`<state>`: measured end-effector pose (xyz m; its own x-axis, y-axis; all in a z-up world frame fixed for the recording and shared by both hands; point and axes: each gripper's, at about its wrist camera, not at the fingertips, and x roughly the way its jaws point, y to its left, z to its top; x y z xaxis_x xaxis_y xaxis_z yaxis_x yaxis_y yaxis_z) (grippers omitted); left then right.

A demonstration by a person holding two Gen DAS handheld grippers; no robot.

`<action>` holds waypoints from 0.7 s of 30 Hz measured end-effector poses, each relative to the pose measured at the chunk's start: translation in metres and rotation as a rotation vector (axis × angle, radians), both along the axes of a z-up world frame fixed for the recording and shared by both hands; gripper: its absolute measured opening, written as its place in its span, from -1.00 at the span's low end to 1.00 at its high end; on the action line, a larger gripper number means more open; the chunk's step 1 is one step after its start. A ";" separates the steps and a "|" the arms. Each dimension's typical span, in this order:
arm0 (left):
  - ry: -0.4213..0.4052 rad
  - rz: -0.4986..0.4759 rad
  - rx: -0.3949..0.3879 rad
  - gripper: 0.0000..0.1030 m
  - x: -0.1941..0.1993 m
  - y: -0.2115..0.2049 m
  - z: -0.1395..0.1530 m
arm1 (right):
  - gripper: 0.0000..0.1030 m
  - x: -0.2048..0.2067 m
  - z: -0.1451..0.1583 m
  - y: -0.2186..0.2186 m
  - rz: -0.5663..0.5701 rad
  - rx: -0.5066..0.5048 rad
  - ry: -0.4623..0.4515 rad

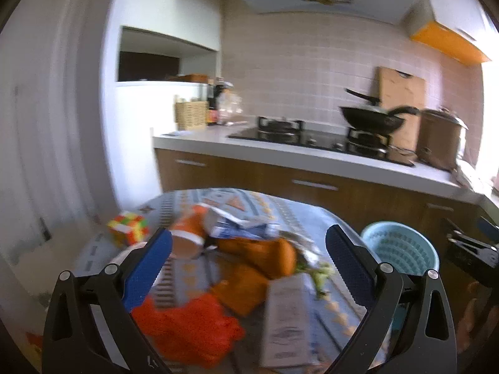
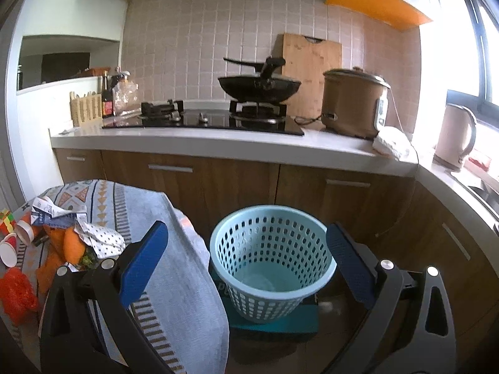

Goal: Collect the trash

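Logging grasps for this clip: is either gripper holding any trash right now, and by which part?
Nothing is held. The left gripper is open above the trash pile on the table; the right gripper is open, facing the blue basket.

You've got a pale blue perforated basket [image 2: 271, 249] beside a grey-blue tablecloth [image 2: 174, 268] with orange triangles and stripes. On it, a bright red-orange bag [image 1: 190, 327] and a multicoloured cube [image 1: 128, 227]. Your finger pads [image 1: 146, 271] are blue.

One light blue perforated basket [image 2: 271, 249] stands on the floor. The small cloth-covered worktop [image 2: 174, 268] carries two paper cups [image 2: 9, 249], one colourful puzzle cube [image 1: 128, 227], one red plastic bag [image 1: 190, 327] and two flattened cartons [image 1: 287, 318].
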<state>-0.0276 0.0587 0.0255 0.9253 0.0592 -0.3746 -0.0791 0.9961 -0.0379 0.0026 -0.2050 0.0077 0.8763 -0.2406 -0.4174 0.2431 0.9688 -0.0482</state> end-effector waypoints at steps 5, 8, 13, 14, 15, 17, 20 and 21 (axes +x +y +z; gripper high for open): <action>0.030 -0.003 -0.082 0.85 0.002 0.032 0.002 | 0.82 0.001 0.002 0.004 0.022 0.020 -0.011; 0.047 -0.027 -0.107 0.85 0.005 0.035 -0.001 | 0.82 0.001 0.001 0.006 0.021 0.014 -0.012; 0.065 -0.057 -0.080 0.85 0.014 0.019 -0.010 | 0.82 0.003 0.002 0.006 0.010 0.017 -0.002; 0.066 -0.059 -0.075 0.85 0.015 0.017 -0.010 | 0.82 0.002 0.001 0.005 0.008 0.015 -0.002; 0.067 -0.061 -0.072 0.85 0.016 0.016 -0.011 | 0.82 0.002 0.001 0.005 0.008 0.014 -0.002; 0.071 -0.061 -0.064 0.85 0.012 0.011 -0.017 | 0.82 0.003 0.001 0.006 0.009 0.012 0.000; 0.069 -0.049 -0.059 0.85 0.011 0.011 -0.018 | 0.82 0.004 -0.001 0.006 0.015 0.018 0.004; 0.066 -0.042 -0.059 0.85 0.010 0.012 -0.018 | 0.82 0.004 -0.002 0.006 0.016 0.017 0.005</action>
<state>-0.0172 0.0711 0.0080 0.8995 -0.0029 -0.4368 -0.0418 0.9948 -0.0927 0.0065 -0.1989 0.0058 0.8779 -0.2194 -0.4256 0.2274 0.9733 -0.0327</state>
